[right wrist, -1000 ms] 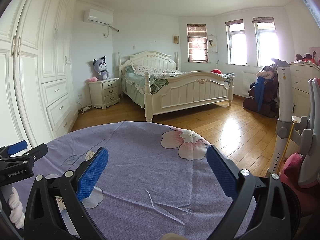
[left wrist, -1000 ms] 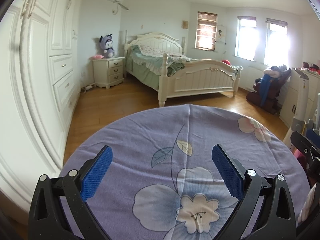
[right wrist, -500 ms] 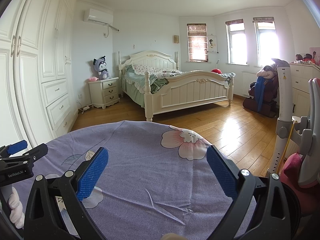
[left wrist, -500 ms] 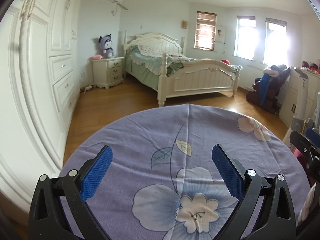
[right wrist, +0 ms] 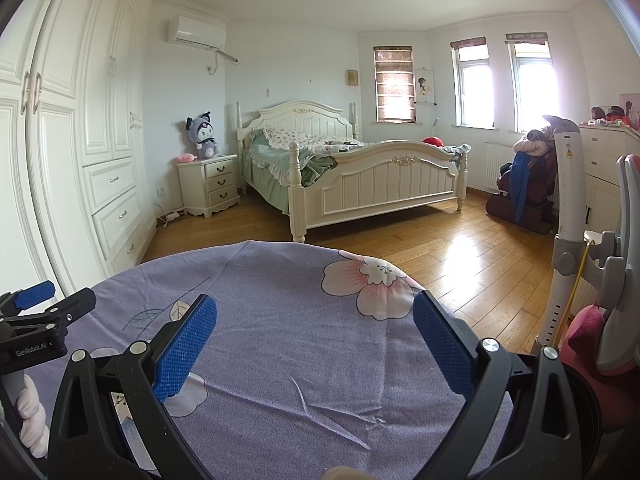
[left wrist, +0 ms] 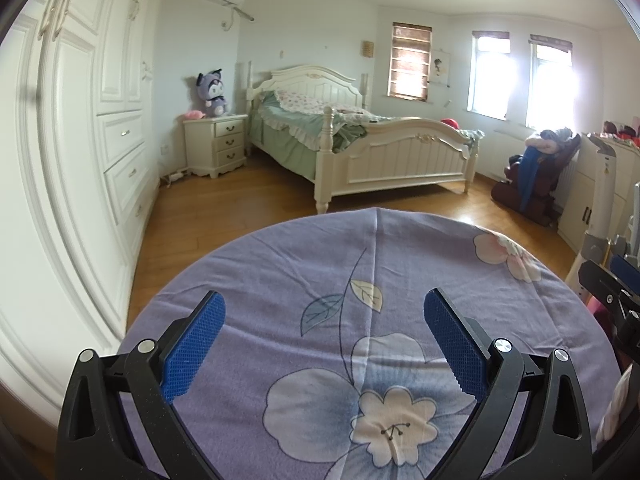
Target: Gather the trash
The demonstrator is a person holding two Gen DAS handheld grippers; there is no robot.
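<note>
My left gripper [left wrist: 324,340] stands open over a round table covered by a purple flowered cloth [left wrist: 360,264], its blue pads [left wrist: 192,344] wide apart with nothing between them. My right gripper [right wrist: 314,344] is open too, above the same cloth [right wrist: 280,280], a little to the right. The left gripper [right wrist: 36,320] shows at the left edge of the right wrist view, and the right gripper [left wrist: 612,284] at the right edge of the left wrist view. No trash shows in either view.
Beyond the table lie a wooden floor [right wrist: 440,248], a white bed [right wrist: 360,184], a nightstand [right wrist: 210,186] with a plush toy [right wrist: 202,136], and white wardrobes [left wrist: 80,140] on the left. A white post [right wrist: 566,220] and a chair [right wrist: 624,280] stand close at the right.
</note>
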